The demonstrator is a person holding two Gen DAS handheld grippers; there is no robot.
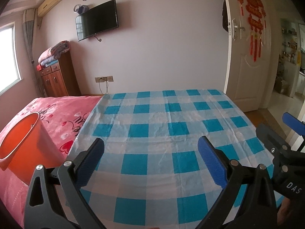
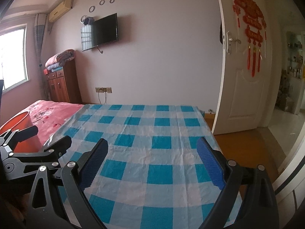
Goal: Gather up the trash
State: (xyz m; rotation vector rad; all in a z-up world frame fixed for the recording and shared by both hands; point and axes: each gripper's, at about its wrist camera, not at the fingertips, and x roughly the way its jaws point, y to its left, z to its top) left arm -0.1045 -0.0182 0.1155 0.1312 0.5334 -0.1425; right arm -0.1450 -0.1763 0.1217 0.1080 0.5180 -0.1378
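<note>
An orange bin [image 1: 24,145] stands on the pink bedspread at the left; its rim also shows in the right wrist view [image 2: 19,119]. A blue and white checked cloth [image 1: 162,126] covers the table ahead; no trash shows on it in either view. My left gripper [image 1: 150,152] is open and empty above the cloth's near part. My right gripper [image 2: 152,156] is open and empty, to the right of the left one, also above the cloth [image 2: 152,129]. Each gripper shows at the edge of the other's view.
The pink bedspread [image 1: 63,110] lies left of the table. A wooden cabinet [image 1: 57,78] with folded blankets stands by the far wall, under a wall television [image 1: 97,19]. A white open door [image 2: 242,66] and wooden floor [image 2: 247,145] are at the right.
</note>
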